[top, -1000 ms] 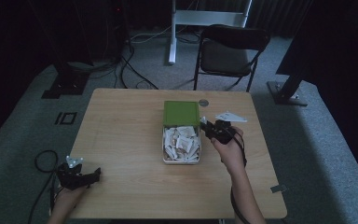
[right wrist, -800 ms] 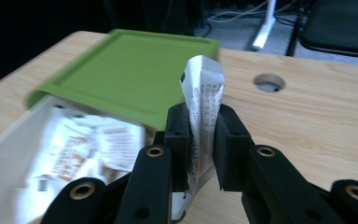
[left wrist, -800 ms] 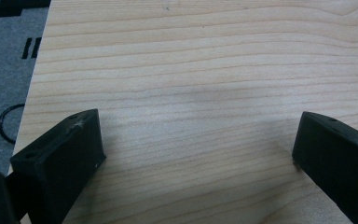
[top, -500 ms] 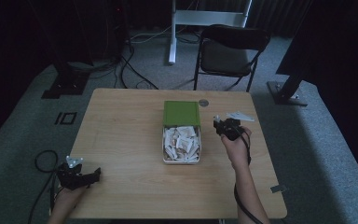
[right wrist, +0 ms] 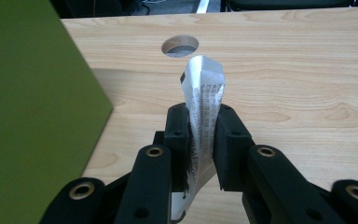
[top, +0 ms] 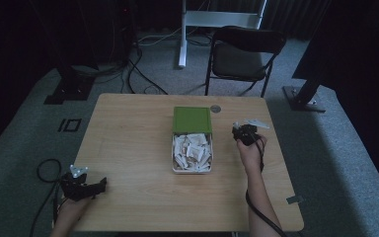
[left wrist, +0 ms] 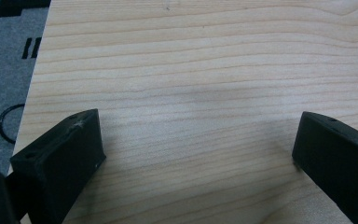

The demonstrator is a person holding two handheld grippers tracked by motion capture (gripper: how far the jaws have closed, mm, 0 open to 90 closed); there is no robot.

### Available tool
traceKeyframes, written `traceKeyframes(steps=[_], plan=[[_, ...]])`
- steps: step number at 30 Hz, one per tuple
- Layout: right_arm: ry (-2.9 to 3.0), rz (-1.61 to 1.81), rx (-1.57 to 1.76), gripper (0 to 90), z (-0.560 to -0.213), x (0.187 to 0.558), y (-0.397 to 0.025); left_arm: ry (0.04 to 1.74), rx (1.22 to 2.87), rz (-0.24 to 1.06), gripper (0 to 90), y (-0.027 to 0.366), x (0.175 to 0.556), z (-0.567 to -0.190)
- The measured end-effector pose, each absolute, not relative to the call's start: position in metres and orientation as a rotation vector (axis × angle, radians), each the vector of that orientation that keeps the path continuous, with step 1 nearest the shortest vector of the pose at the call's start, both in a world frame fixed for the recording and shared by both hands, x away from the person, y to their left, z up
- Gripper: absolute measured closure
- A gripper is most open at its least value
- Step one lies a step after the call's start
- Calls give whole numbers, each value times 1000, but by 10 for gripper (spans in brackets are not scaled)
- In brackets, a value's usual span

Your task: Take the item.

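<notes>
- Packet (right wrist: 204,100), white with small dark print, pinched upright between the closed jaws of the right gripper (right wrist: 200,135); top end curled and standing above the jaw tips, lower end hanging down between the jaw arms in the right gripper view.
- Same packet (top: 256,123) seen from the high view as a pale sliver sticking out beyond the right gripper (top: 244,133), over bare table (top: 128,148) just right of the tin (top: 191,170).
- Right hand (top: 250,150) wrapped around the gripper body, forearm running back to the near edge, cable trailing along it.
- Tin open, rectangular, near the table's middle, heaped with more white packets (top: 192,150); green lid (top: 192,120) hinged up at the far end.
- Lid (right wrist: 32,116) close at the left of the right gripper view as a broad green panel, apart from the held packet.
- Round cable hole (right wrist: 180,46) in the tabletop beyond the packet; same hole (top: 215,108) just right of the lid's far corner from above.
- Left gripper (top: 81,185) at the near left corner of the table, held by the left hand (top: 69,207), well apart from the tin.
- Left gripper (left wrist: 198,154) released, jaws spread wide over bare wood grain, nothing between them.
- Folding chair (top: 242,54) on the grey carpet beyond the far edge.
</notes>
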State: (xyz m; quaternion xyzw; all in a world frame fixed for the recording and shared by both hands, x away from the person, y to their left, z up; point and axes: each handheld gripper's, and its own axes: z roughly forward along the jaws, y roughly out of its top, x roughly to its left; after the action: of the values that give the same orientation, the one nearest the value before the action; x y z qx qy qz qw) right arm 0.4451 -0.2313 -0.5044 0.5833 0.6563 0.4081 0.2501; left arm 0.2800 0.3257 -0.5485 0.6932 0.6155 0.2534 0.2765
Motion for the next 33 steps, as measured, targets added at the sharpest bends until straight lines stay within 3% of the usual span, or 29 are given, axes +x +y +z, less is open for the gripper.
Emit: traceKeyframes(steps=[21, 24, 33], plan=[[1810, 974, 1673, 756, -540, 476, -227, 1653, 1862, 681, 26, 326, 280, -549], [1800, 1012, 1705, 622, -541, 478, -228, 1653, 1862, 681, 26, 326, 280, -549], [1758, 1063, 1728, 413, -537, 472, -237, 1653, 1862, 681, 26, 326, 280, -549]])
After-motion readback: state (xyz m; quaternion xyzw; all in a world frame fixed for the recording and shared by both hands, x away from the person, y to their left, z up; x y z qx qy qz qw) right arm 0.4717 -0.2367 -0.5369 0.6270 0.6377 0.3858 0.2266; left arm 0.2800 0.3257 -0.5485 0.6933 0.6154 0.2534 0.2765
